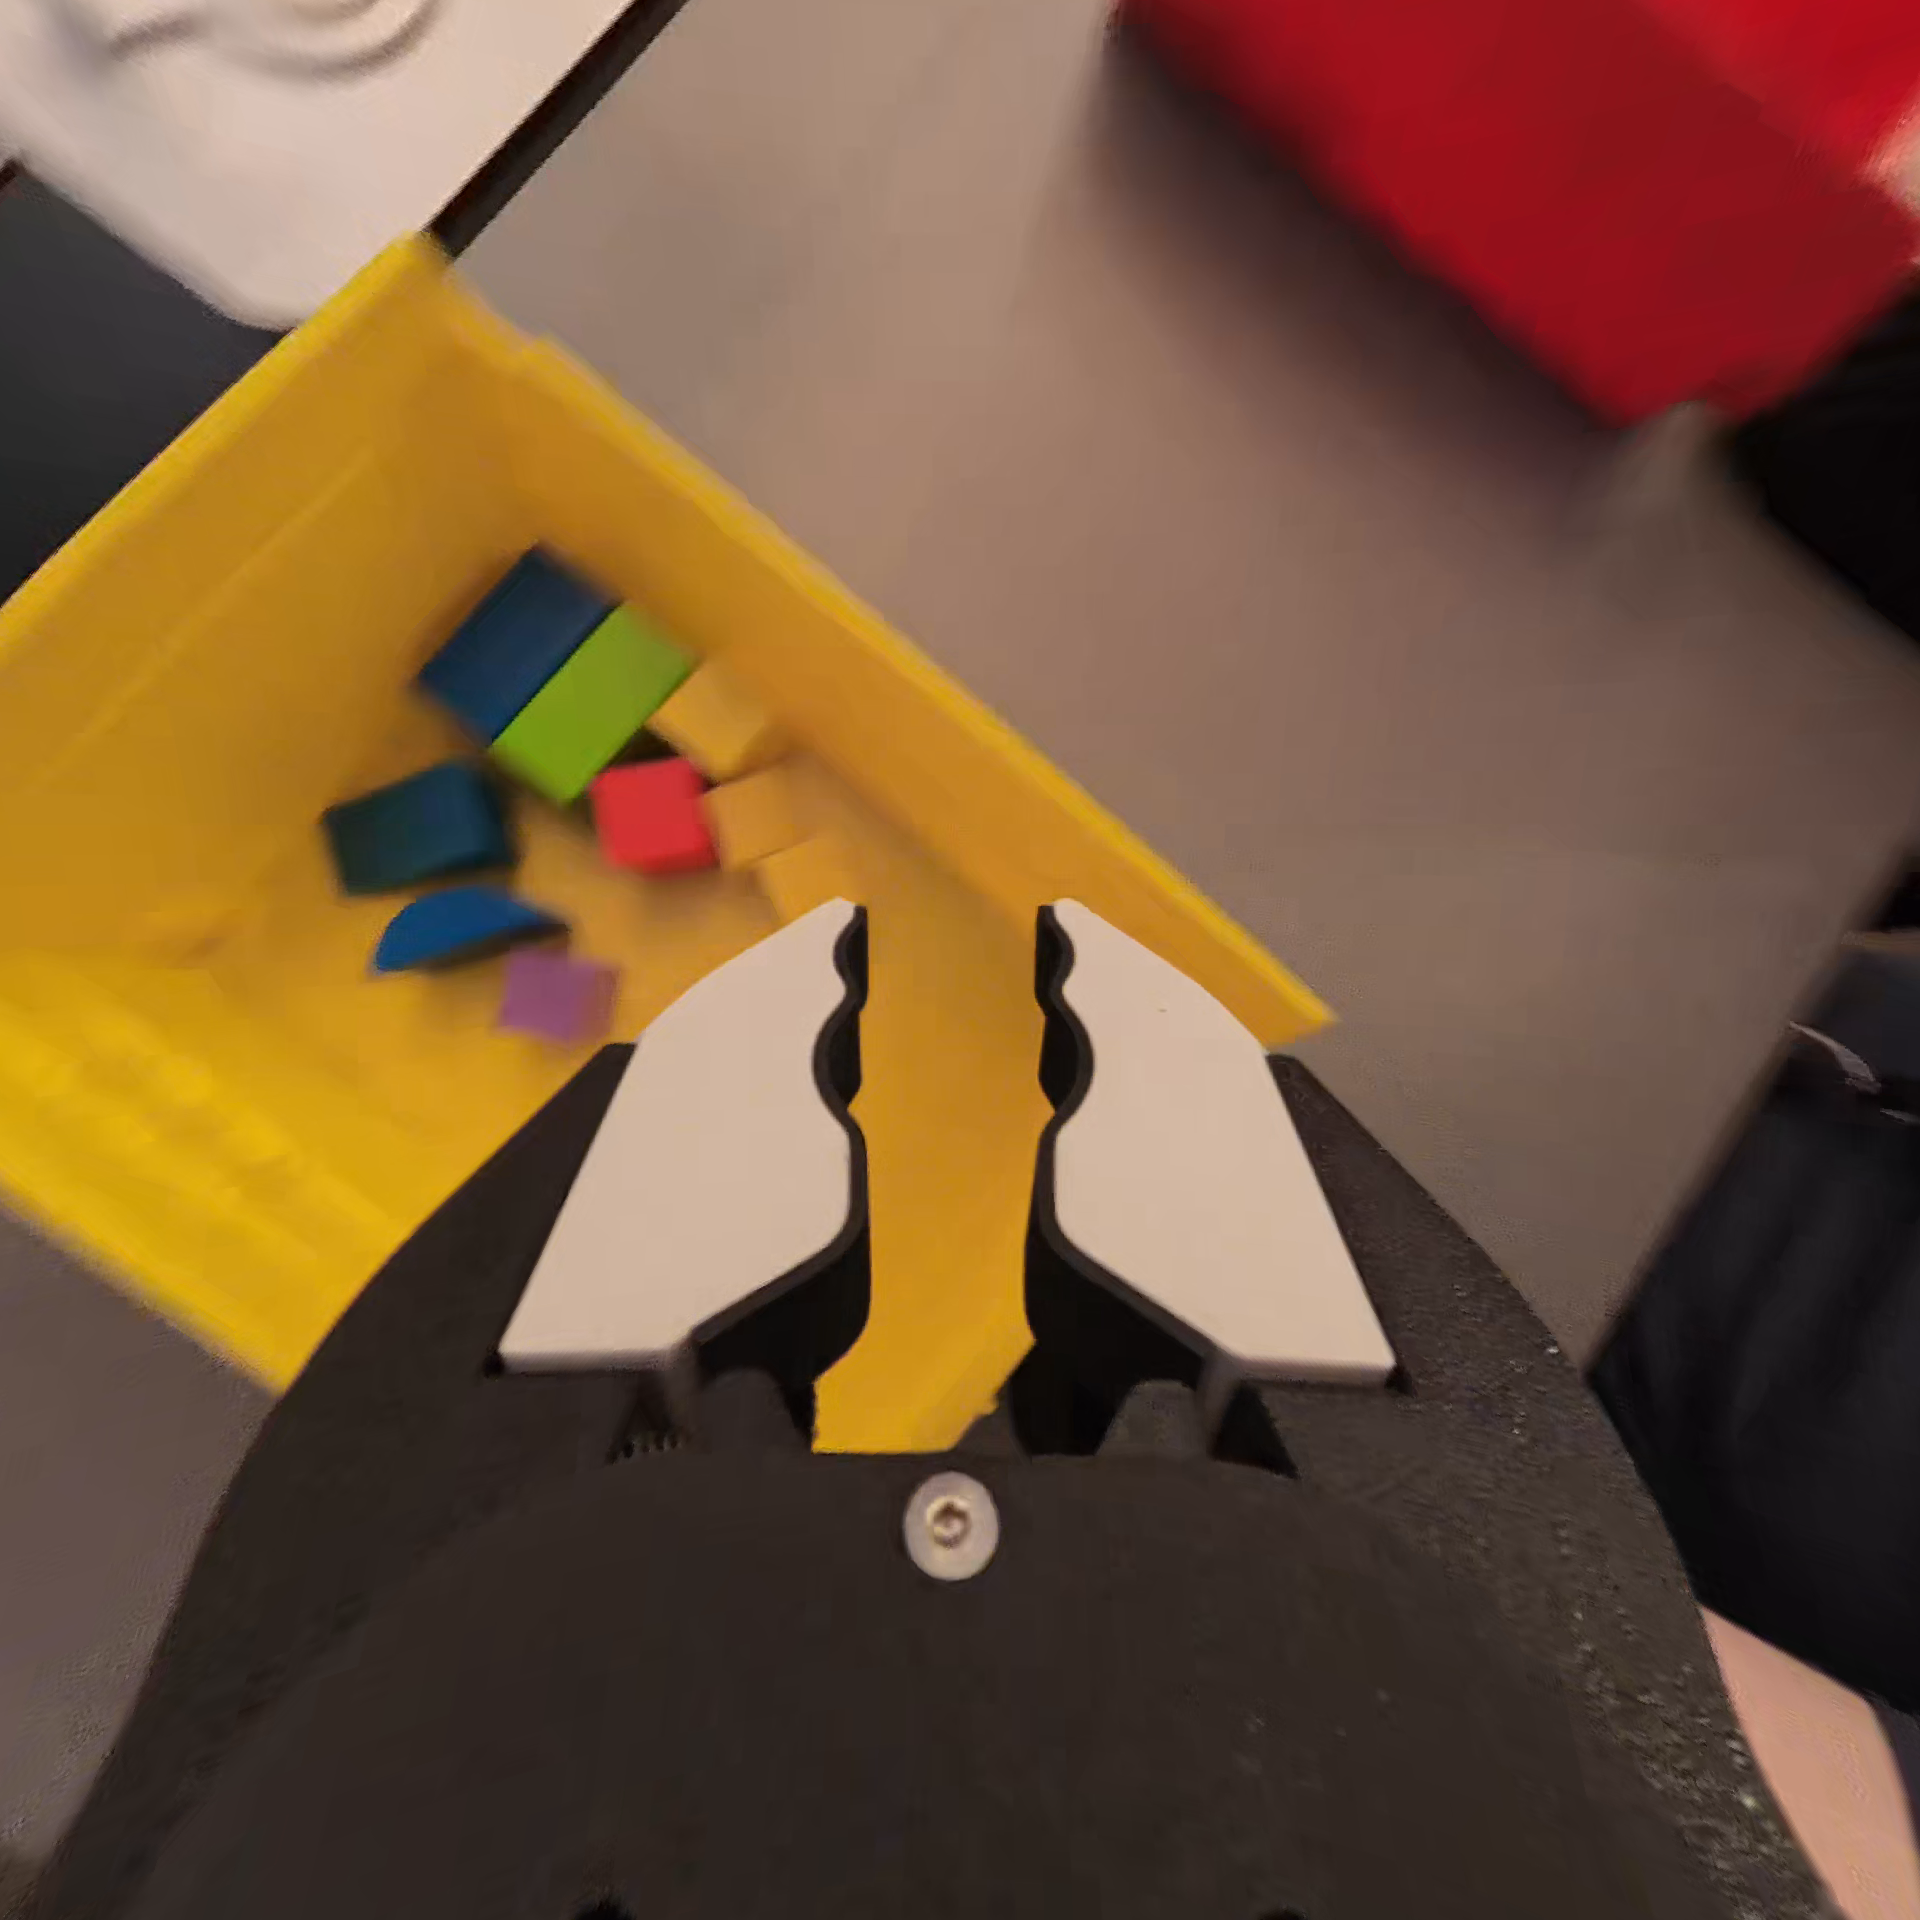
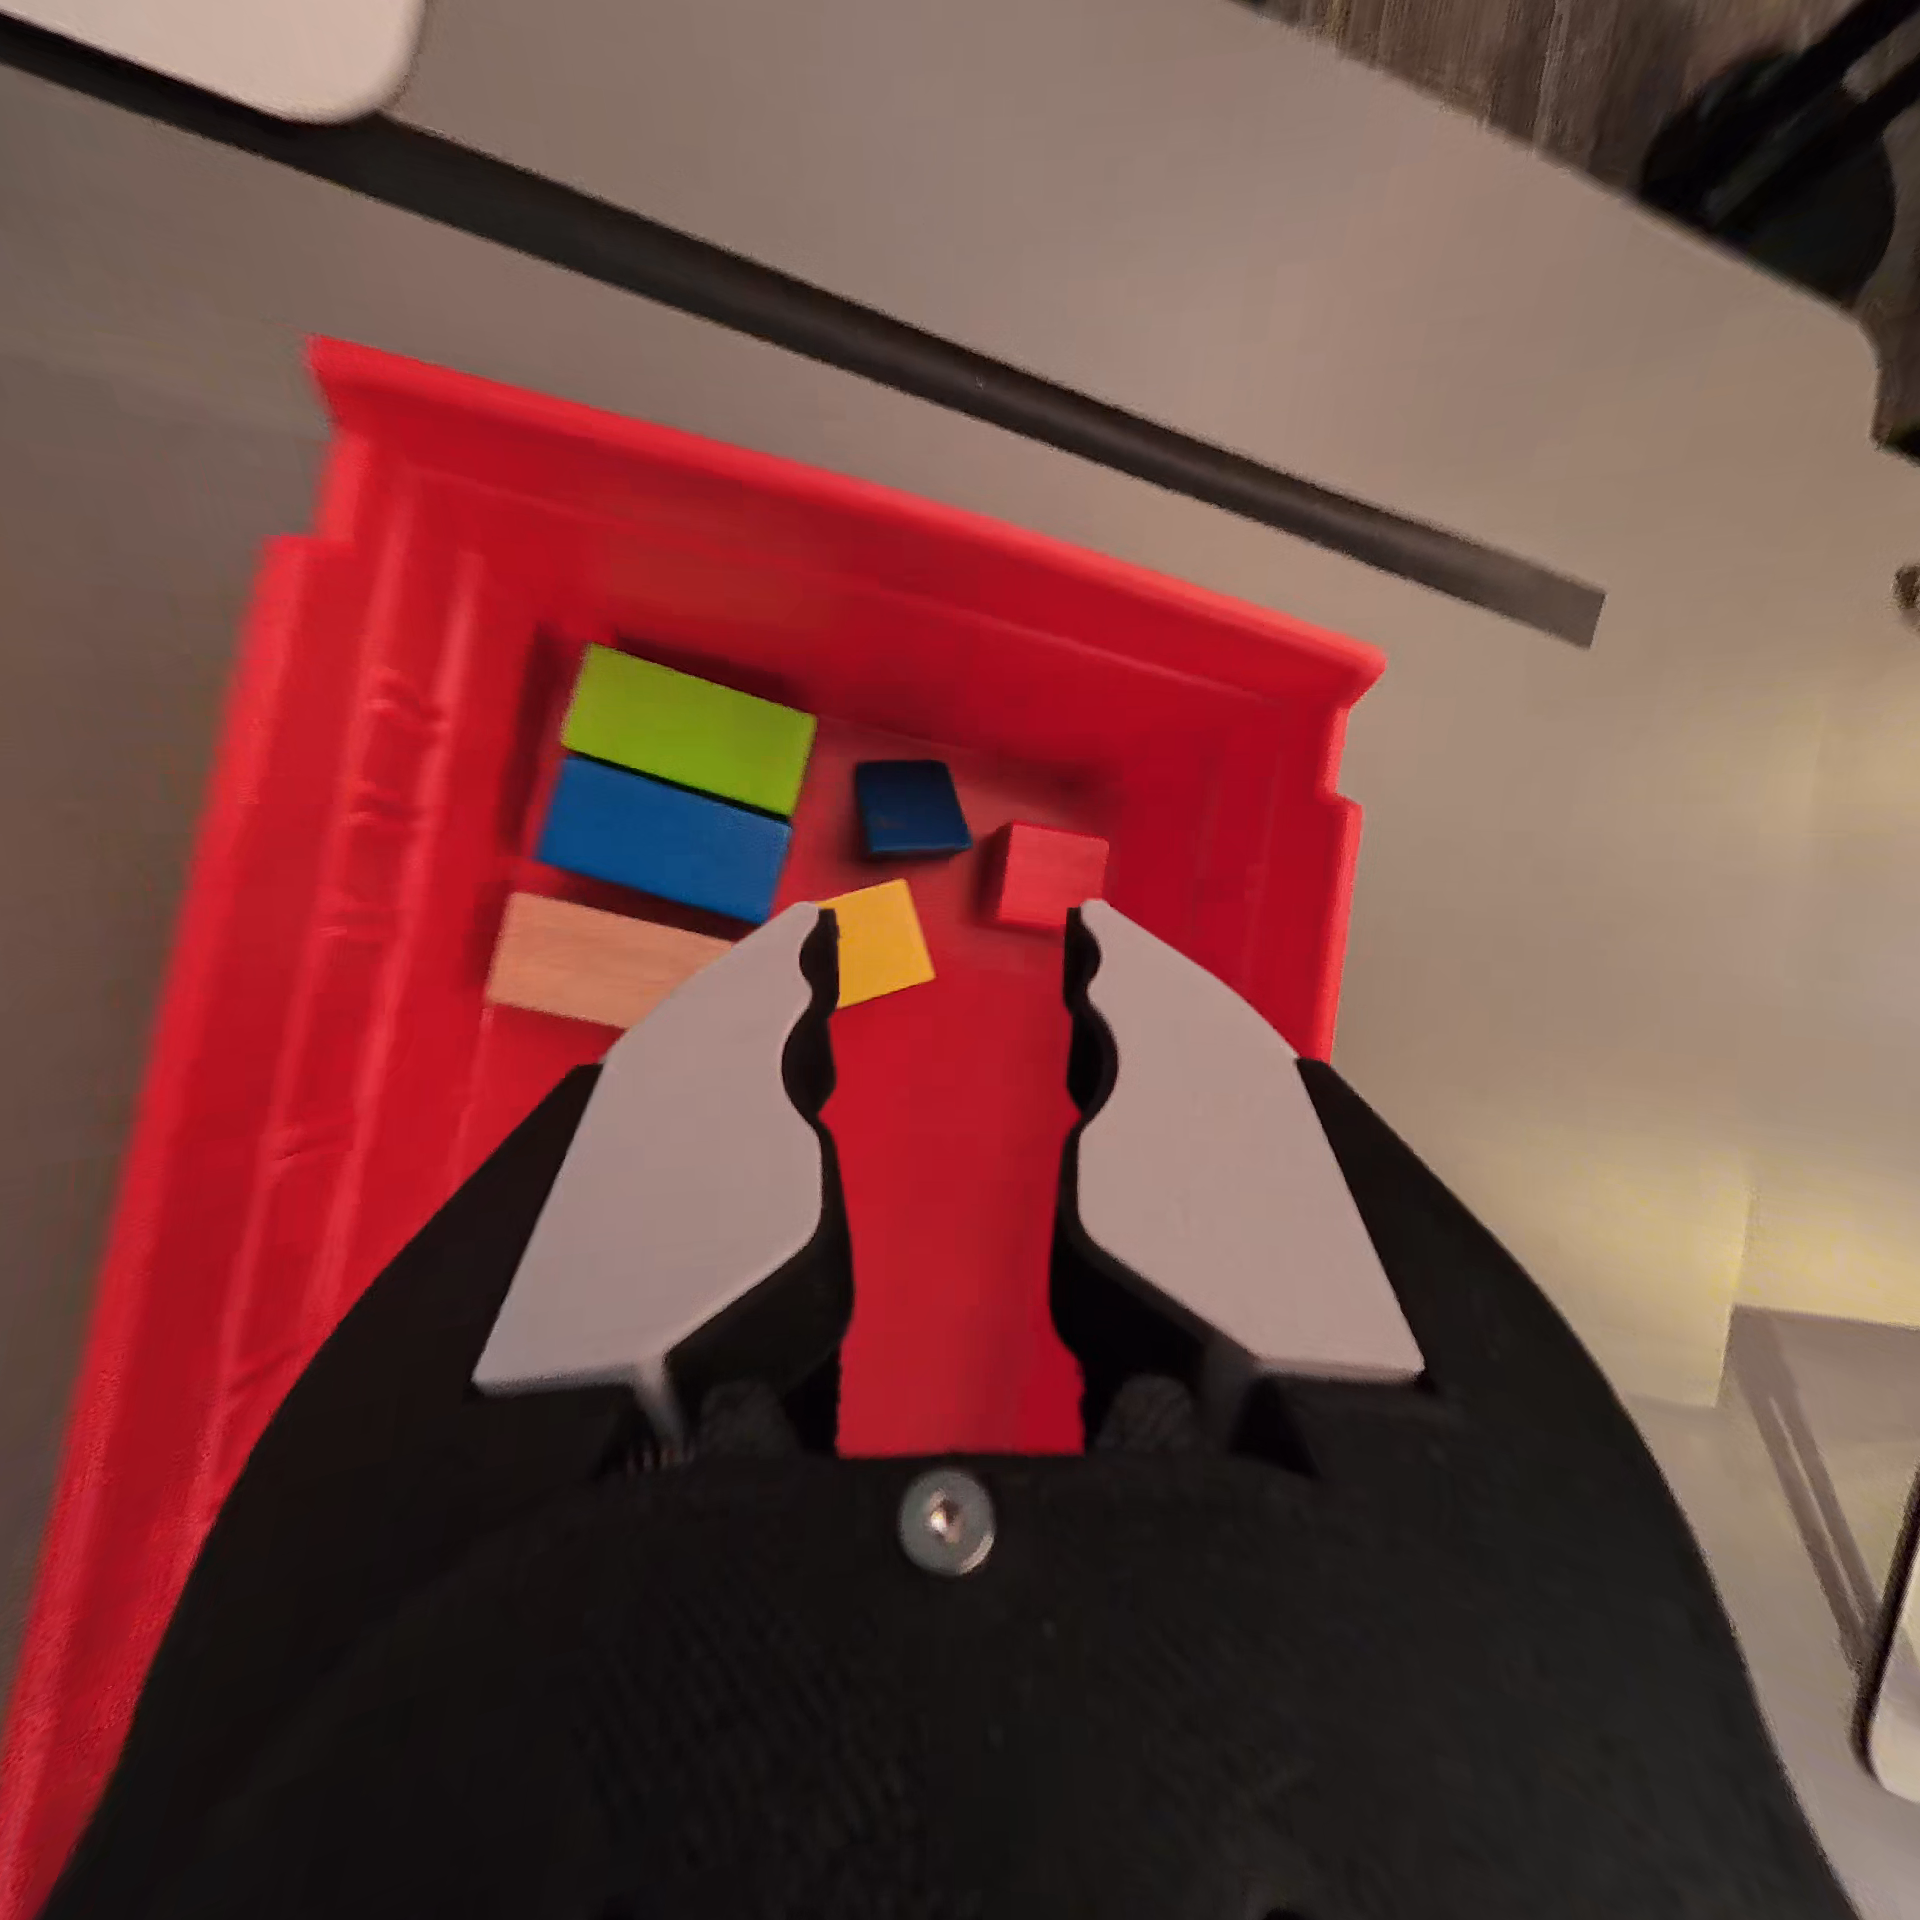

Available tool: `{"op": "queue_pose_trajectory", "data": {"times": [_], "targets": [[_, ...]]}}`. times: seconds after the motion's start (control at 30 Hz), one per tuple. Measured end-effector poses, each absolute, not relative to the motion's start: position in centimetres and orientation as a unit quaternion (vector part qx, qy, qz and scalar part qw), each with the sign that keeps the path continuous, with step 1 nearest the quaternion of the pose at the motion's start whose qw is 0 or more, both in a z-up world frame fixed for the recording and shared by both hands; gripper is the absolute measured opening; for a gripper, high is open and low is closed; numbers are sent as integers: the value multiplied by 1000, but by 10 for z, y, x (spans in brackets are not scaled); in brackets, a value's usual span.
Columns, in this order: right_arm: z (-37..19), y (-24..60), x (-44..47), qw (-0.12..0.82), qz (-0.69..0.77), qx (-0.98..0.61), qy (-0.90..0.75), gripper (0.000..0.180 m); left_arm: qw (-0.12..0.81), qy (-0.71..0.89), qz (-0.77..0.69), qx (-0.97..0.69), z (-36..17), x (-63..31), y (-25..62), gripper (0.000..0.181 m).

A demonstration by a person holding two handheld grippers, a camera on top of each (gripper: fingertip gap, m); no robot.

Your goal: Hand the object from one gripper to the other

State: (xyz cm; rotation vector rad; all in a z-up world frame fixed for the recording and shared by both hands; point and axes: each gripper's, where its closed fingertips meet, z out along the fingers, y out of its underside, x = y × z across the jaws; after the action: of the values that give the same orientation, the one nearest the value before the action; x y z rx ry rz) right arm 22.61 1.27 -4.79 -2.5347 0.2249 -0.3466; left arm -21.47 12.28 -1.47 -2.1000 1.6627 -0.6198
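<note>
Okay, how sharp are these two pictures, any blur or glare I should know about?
Left wrist view: heavy motion blur on the yellow bin and its blocks; the left gripper itself stays crisp. Right wrist view: milder blur, the red bin and its blocks readable, the right gripper sharp. No glare in either.

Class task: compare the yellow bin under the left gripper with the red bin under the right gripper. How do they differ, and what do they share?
The yellow bin holds a purple cube and a blue half-round; the red bin has neither. The red bin holds a tan block and a yellow square, neatly flat; the yellow bin's pieces lie jumbled. Both hold a green block beside a blue one, plus a red cube.
</note>
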Motion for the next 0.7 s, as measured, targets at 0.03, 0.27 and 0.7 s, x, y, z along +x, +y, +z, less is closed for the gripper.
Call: {"op": "queue_pose_trajectory", "data": {"times": [0.03, 0.27, 0.7], "targets": [[-38, 13, 218, 296, -127, -944, 74, 43, 198, 583, -192, -764, -23, -220, 137, 30], [1, 10, 173, 351, -107, -930, 6, 43, 192, 564, -75, -799, -75, -241, 193, 33], [-11, 5, 172, 319, -103, -942, -12, 43, 145, 541, 2, -829, -137, -252, 228, 46]]}}
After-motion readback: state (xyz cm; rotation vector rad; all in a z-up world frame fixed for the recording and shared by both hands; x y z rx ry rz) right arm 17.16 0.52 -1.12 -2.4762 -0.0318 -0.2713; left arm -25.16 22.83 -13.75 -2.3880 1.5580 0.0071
